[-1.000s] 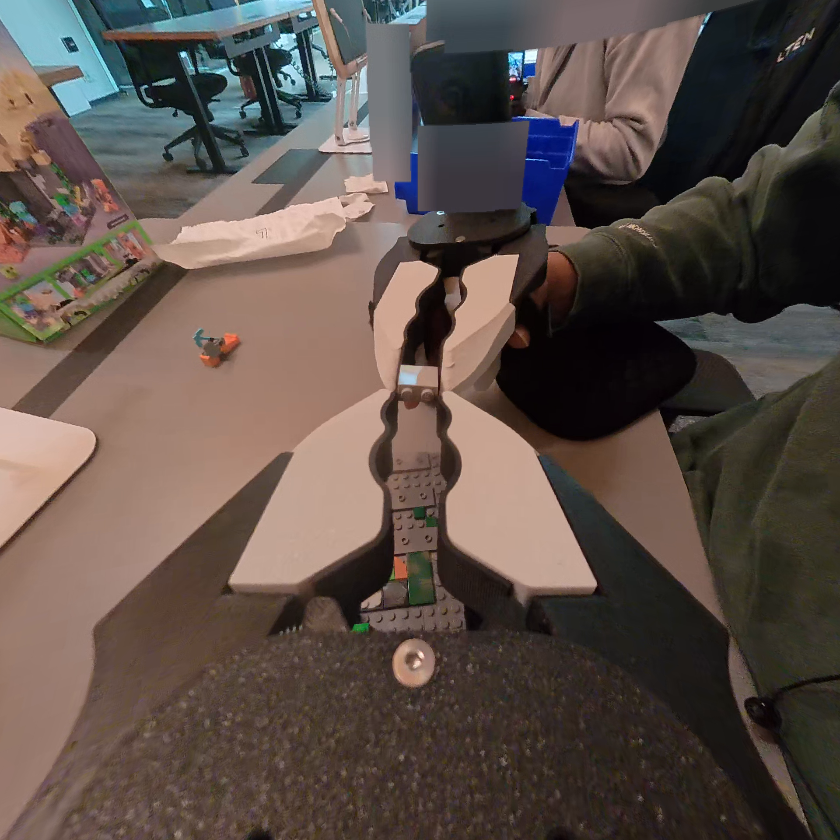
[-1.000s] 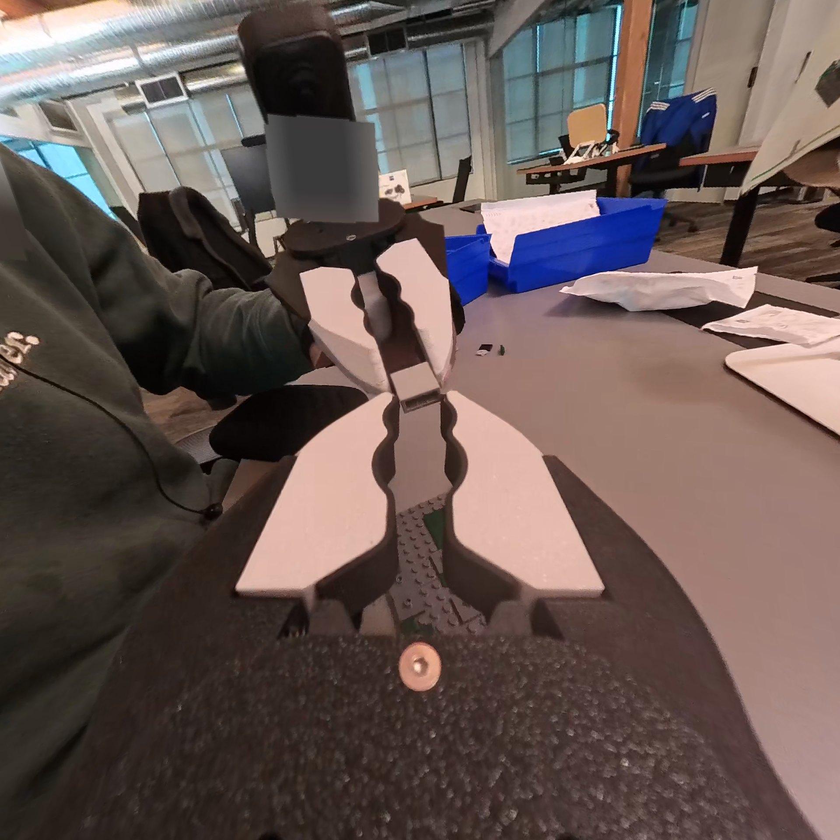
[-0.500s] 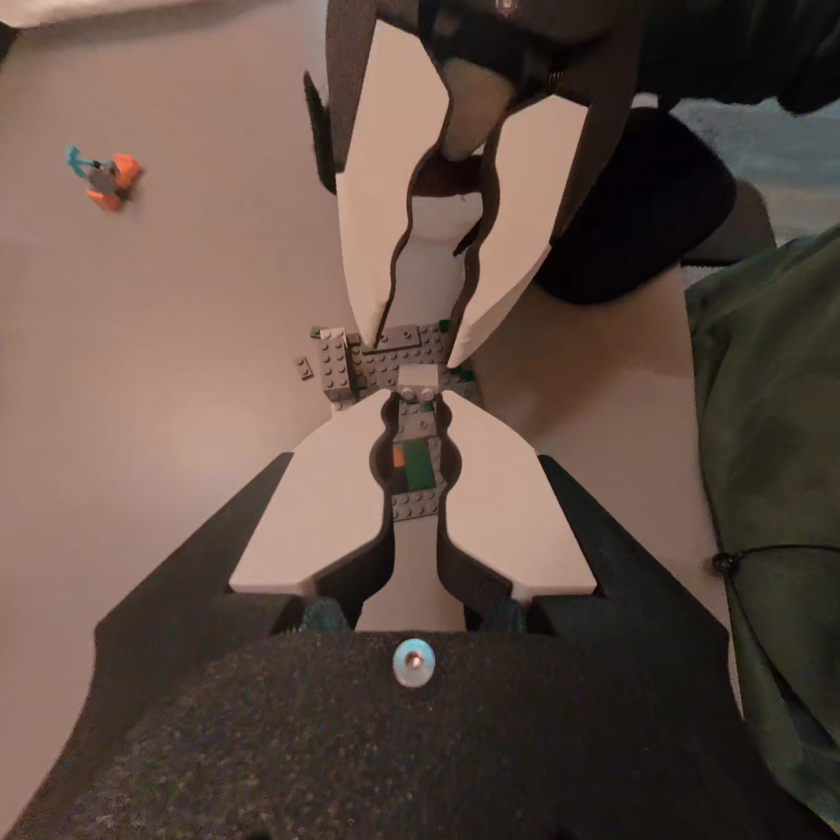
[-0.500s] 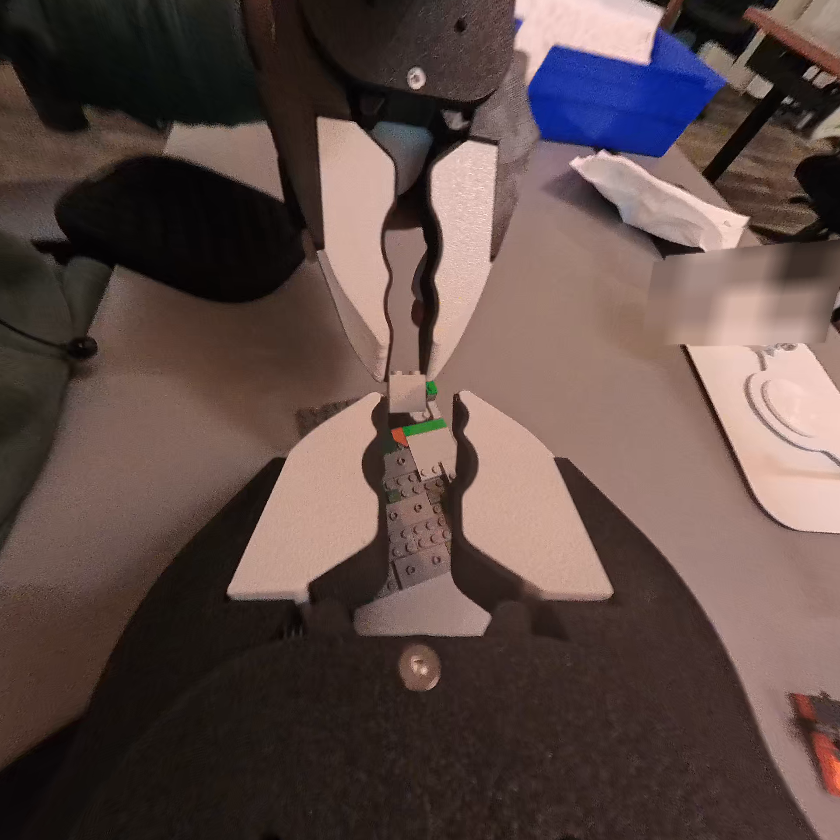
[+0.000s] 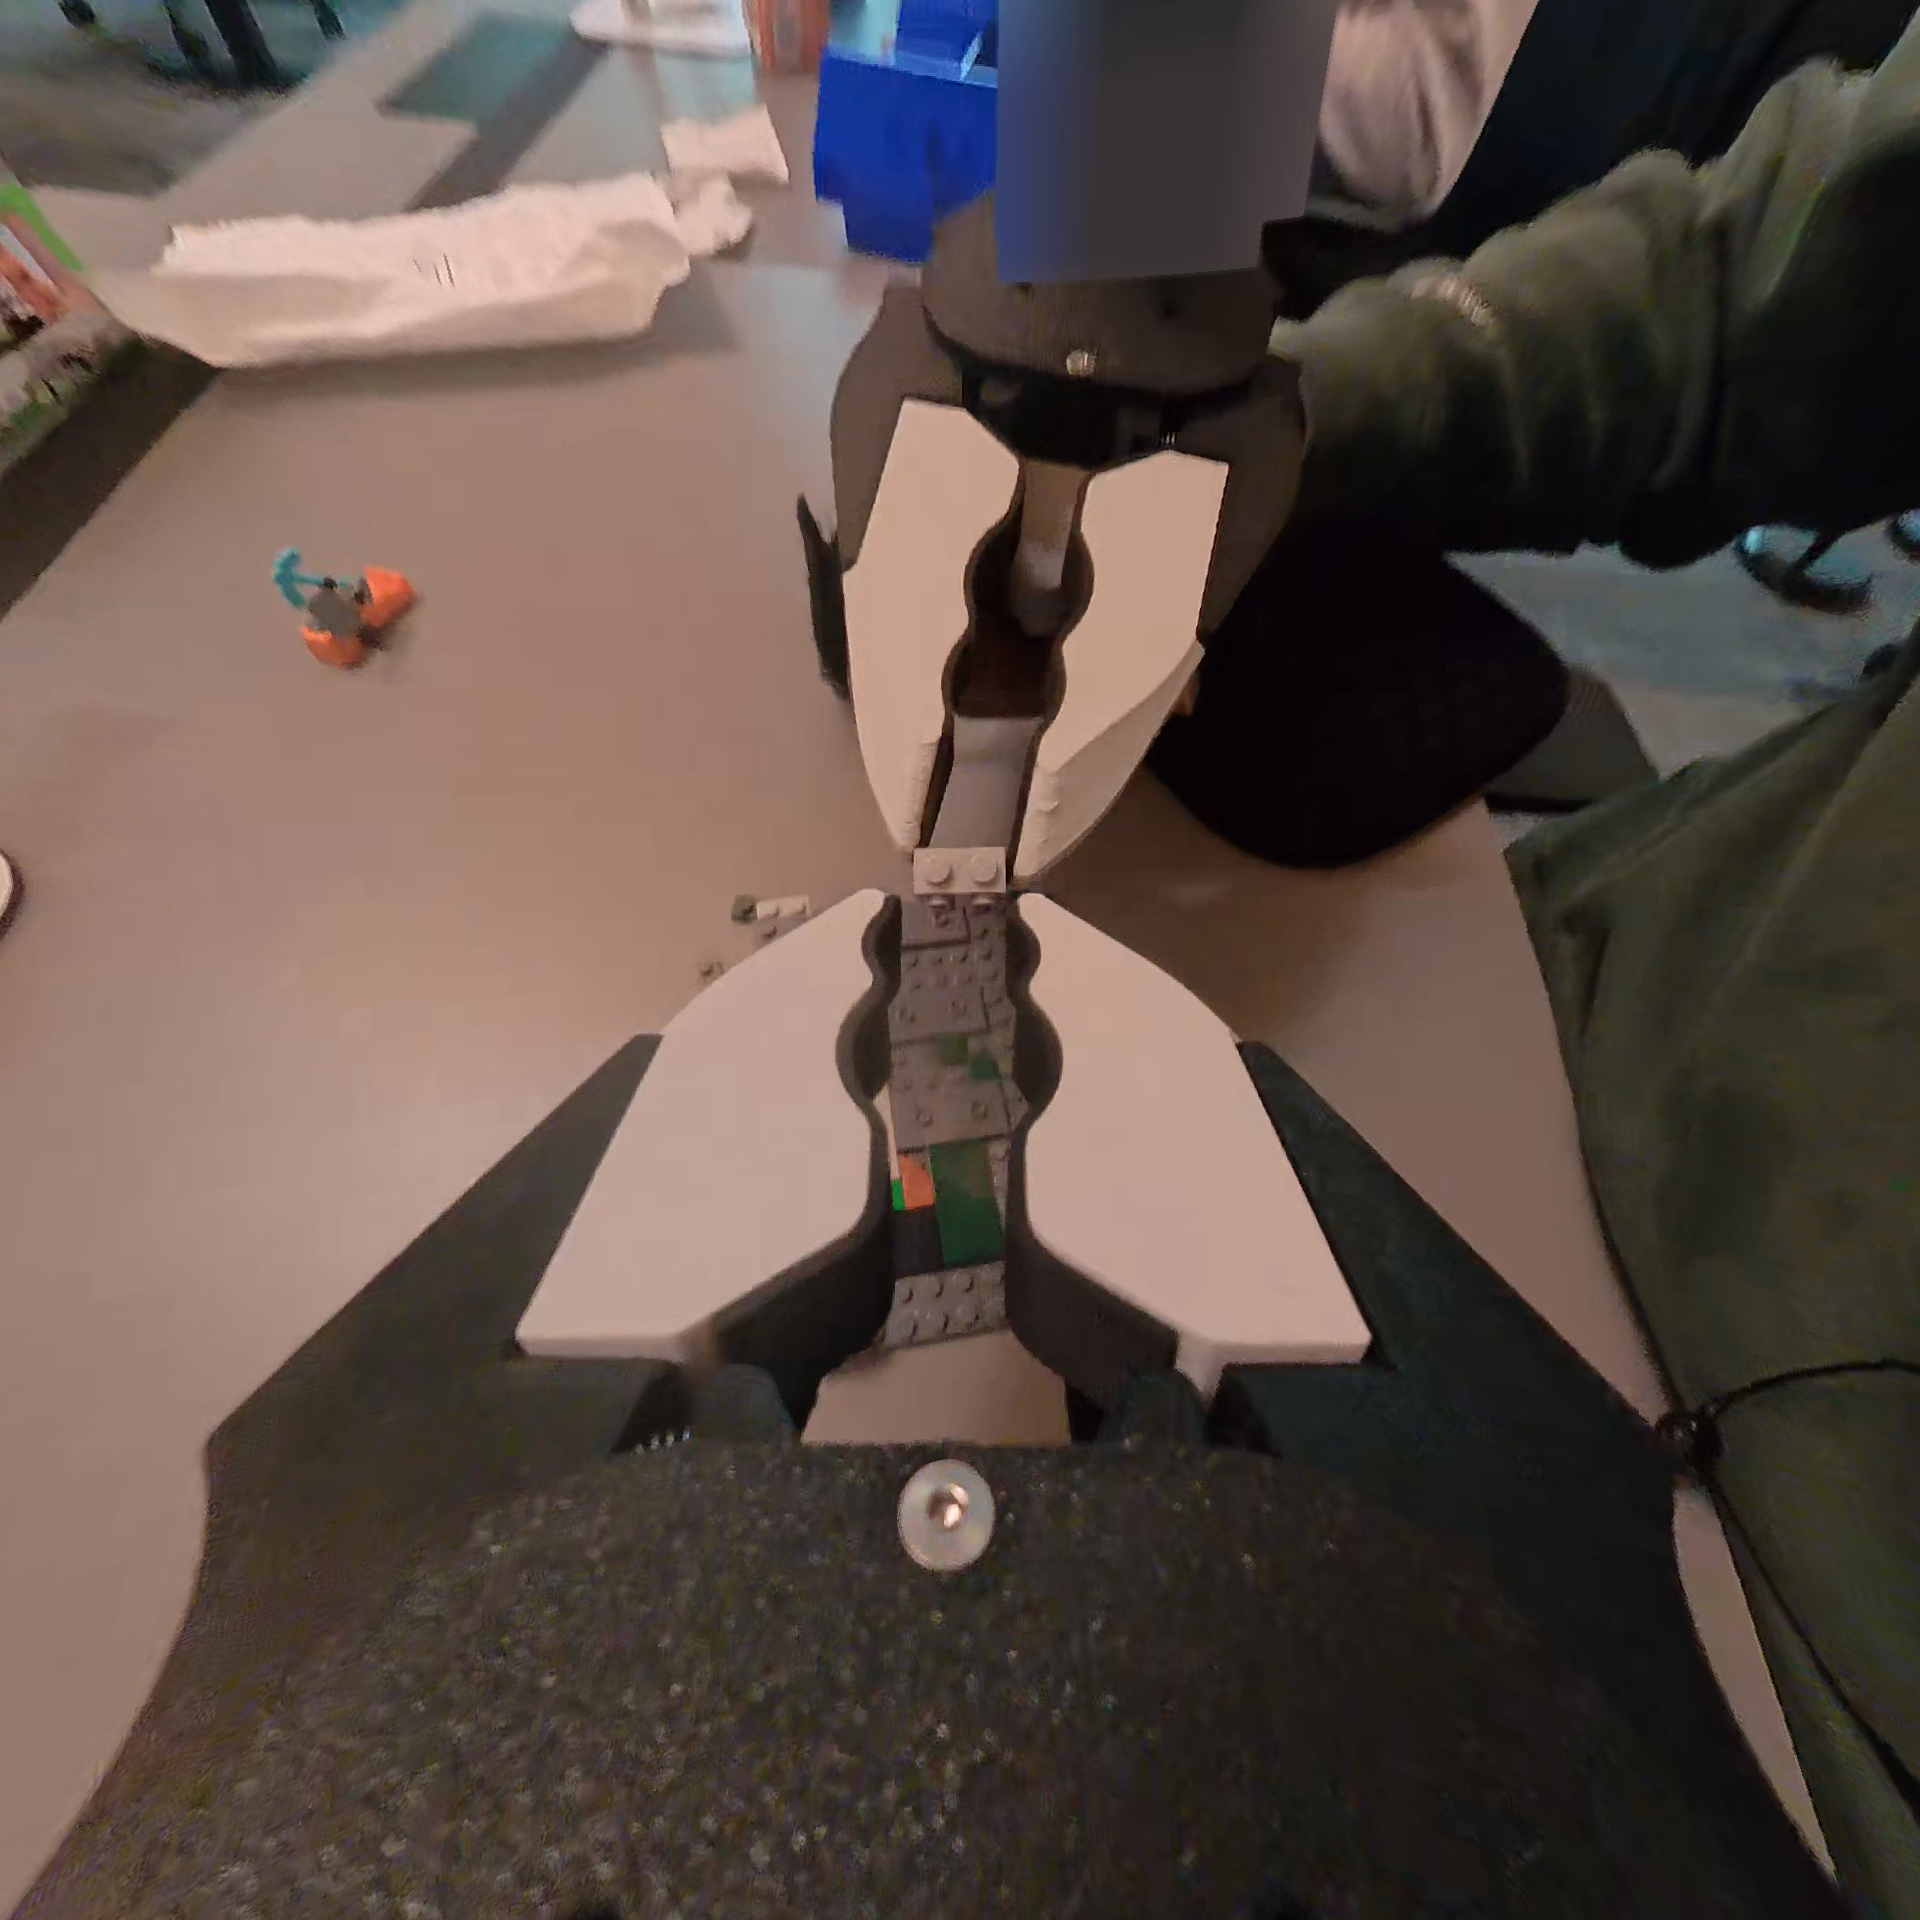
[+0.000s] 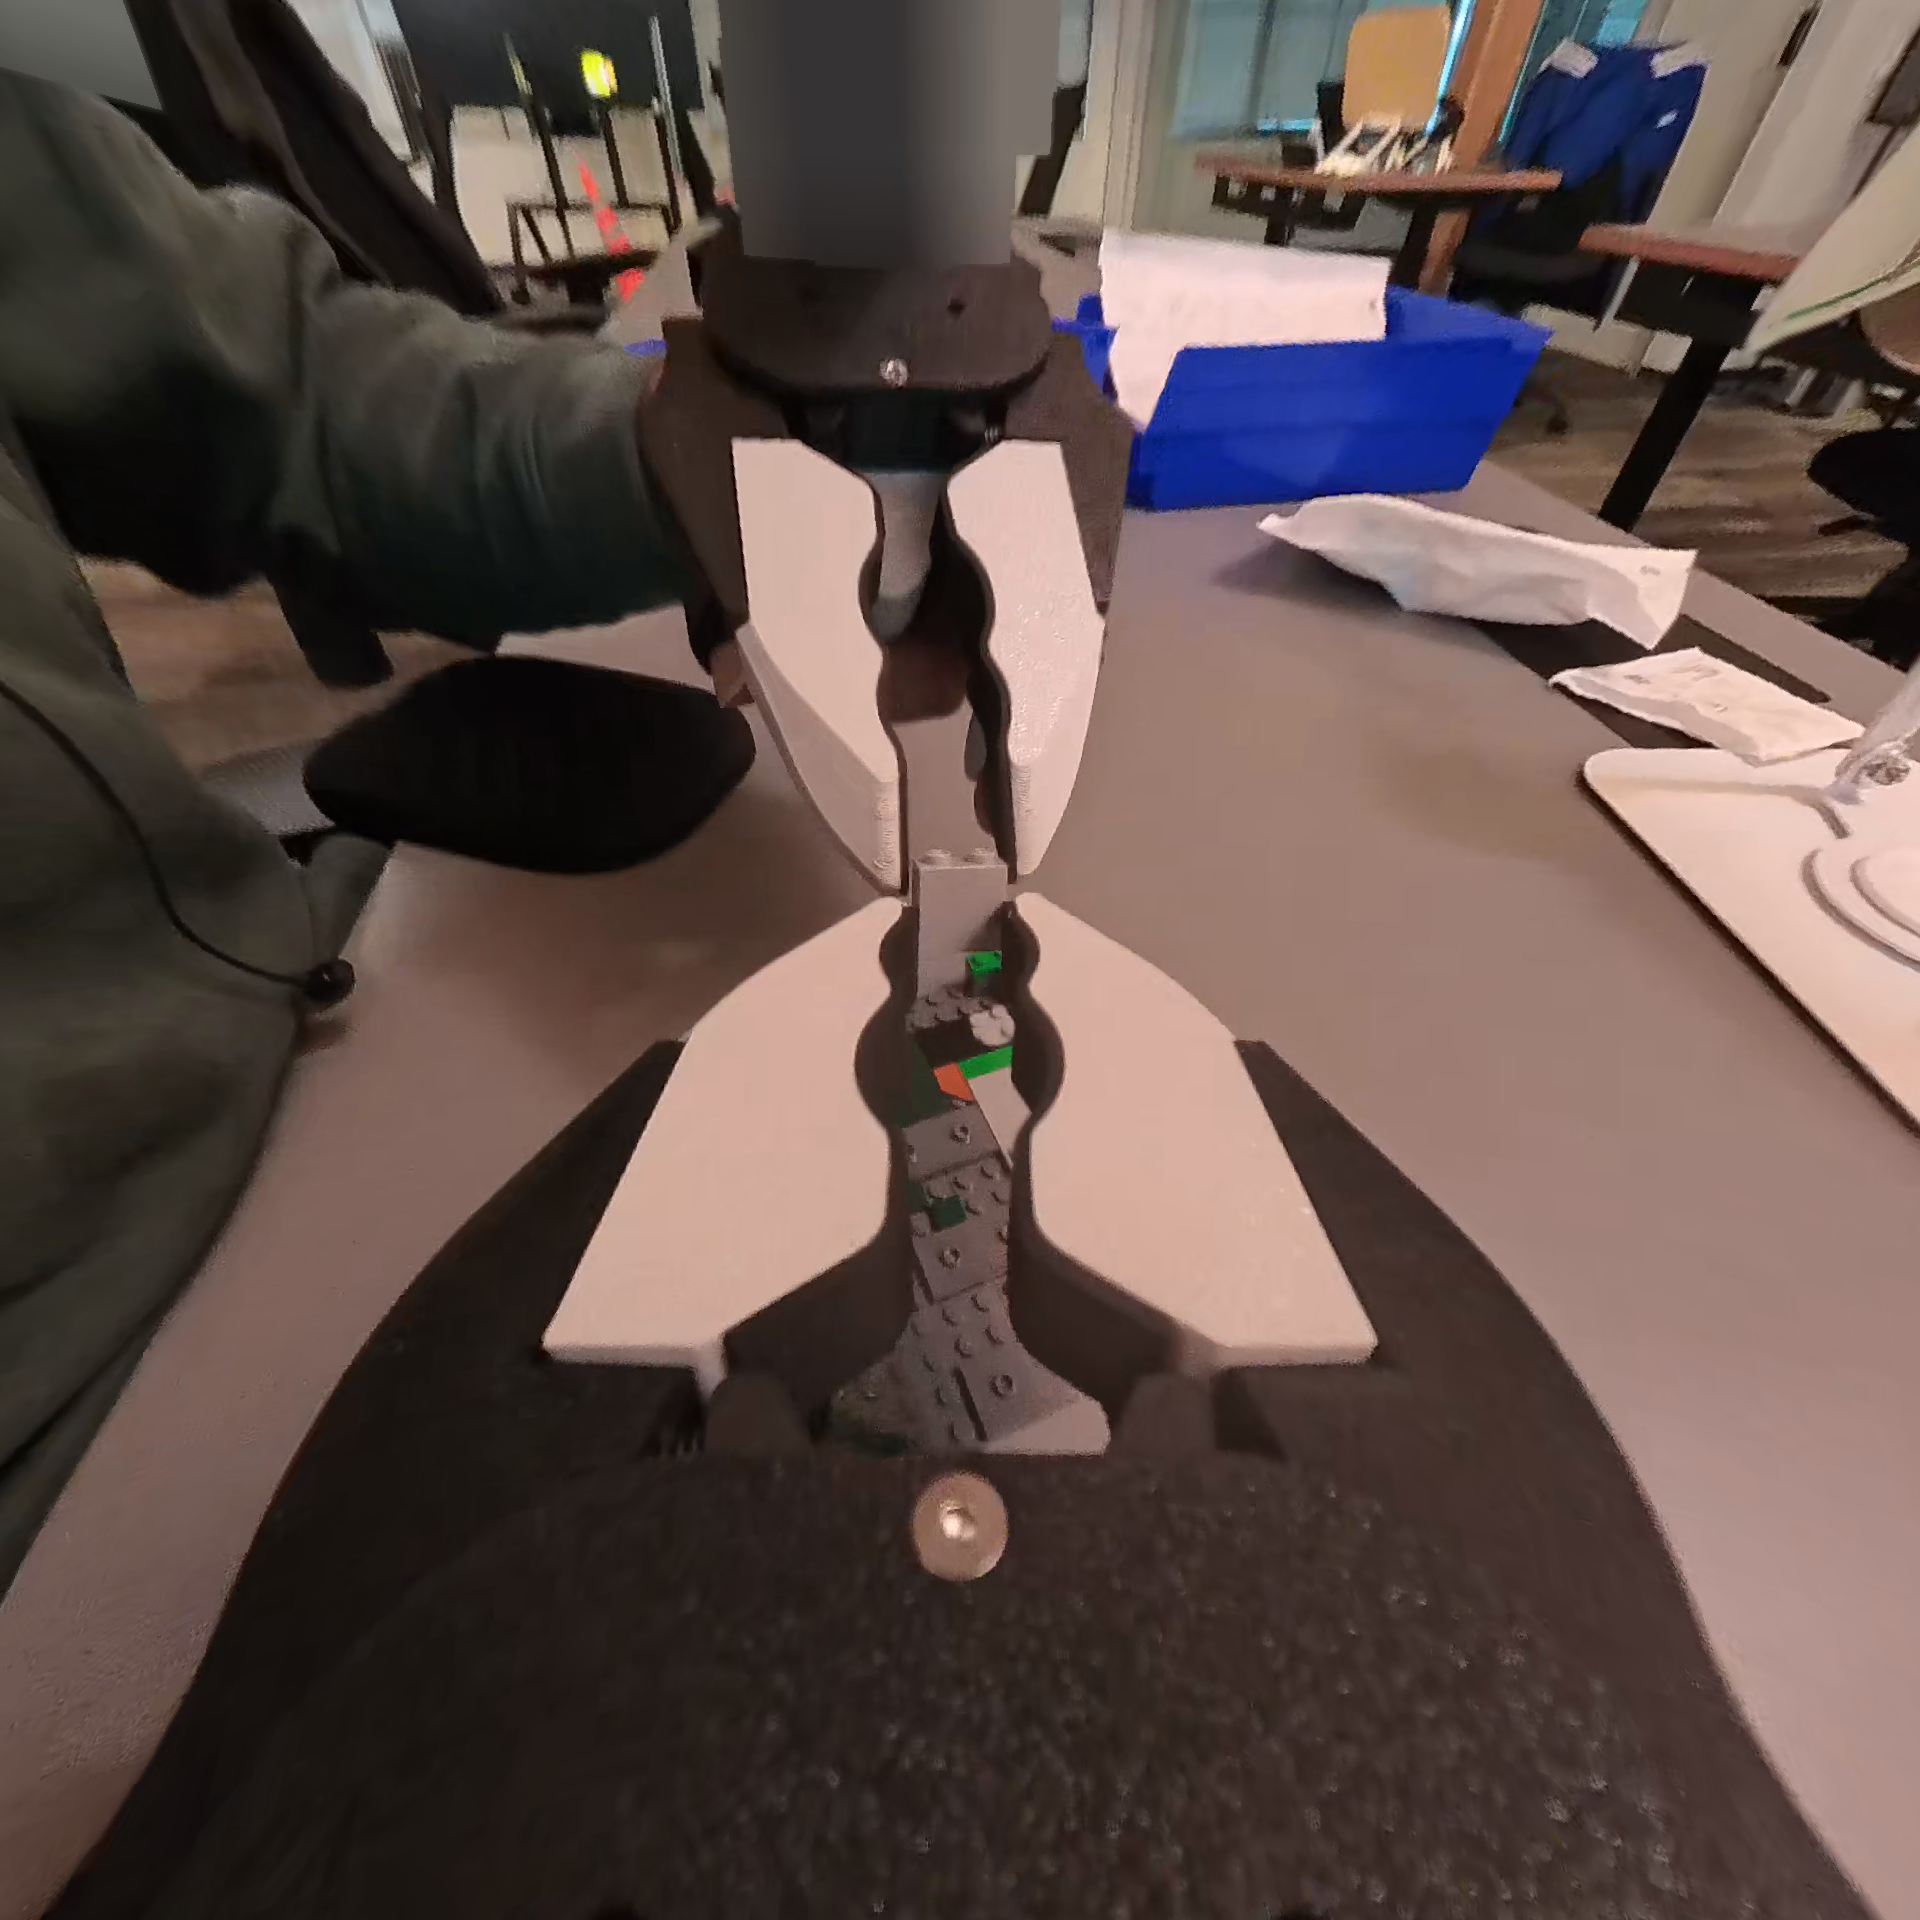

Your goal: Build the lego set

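A light grey tall brick [image 5: 961,871] hangs in the air where the two grippers meet tip to tip, its studs facing the left camera. My left gripper [image 5: 954,899] is shut on it. My right gripper [image 6: 956,904] comes from the opposite side and is shut on the same brick [image 6: 951,920]. Under both grippers, the grey plate build [image 5: 951,1039] with green and orange pieces lies on the table, seen only through the finger gaps; it also shows in the right wrist view [image 6: 956,1174].
Small loose pieces [image 5: 774,909] lie left of the build. An orange and teal figure [image 5: 348,613] lies farther left. A white paper bag [image 5: 416,270] and a blue bin [image 6: 1330,405] stand at the back. A white pad [image 6: 1766,883] lies on the right. A black chair seat [image 5: 1351,707] is at the table edge. My left and right fingertips are right by each other.
Half a second ago both grippers tilted down over the build and the right jaws stood wider than the brick. Now both are raised and level, and the right jaws have closed on the brick.
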### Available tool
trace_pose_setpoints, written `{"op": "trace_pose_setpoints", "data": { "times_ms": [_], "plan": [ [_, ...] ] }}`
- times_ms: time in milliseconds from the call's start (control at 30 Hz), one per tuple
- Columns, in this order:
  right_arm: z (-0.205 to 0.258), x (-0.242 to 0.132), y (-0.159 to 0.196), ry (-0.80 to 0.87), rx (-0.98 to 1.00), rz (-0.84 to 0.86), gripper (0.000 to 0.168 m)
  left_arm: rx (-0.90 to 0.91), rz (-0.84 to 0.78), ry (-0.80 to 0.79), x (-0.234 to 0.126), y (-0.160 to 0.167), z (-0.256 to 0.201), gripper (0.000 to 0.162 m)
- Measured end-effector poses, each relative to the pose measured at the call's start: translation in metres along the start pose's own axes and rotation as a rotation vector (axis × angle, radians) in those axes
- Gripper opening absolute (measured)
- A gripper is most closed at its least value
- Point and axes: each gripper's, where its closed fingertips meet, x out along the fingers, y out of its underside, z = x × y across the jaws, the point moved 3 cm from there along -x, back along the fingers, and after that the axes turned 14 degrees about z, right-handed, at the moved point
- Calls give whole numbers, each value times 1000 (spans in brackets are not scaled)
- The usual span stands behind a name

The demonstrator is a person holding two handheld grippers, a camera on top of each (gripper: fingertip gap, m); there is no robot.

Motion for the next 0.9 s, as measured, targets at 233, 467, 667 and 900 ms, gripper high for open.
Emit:
{"op": "trace_pose_setpoints", "data": {
  "times_ms": [233, 467, 667, 900],
  "plan": [
    [0, 0, -2, -3, 13, -56, 15, -16, -113, -6, -1, -6, -1, 15],
    [-15, -1, 15, 87, -110, 187, 21, -17, 53, -64, 4, 9, 14, 15],
    [-46, 7, 54, 43, -203, 514, 29, -66, 168, -64, 24, 28, 33, 15],
    [-52, 28, 66, -58, -180, 528, 18, -73, 237, -82, 44, 42, 42, 15]
  ]
}}
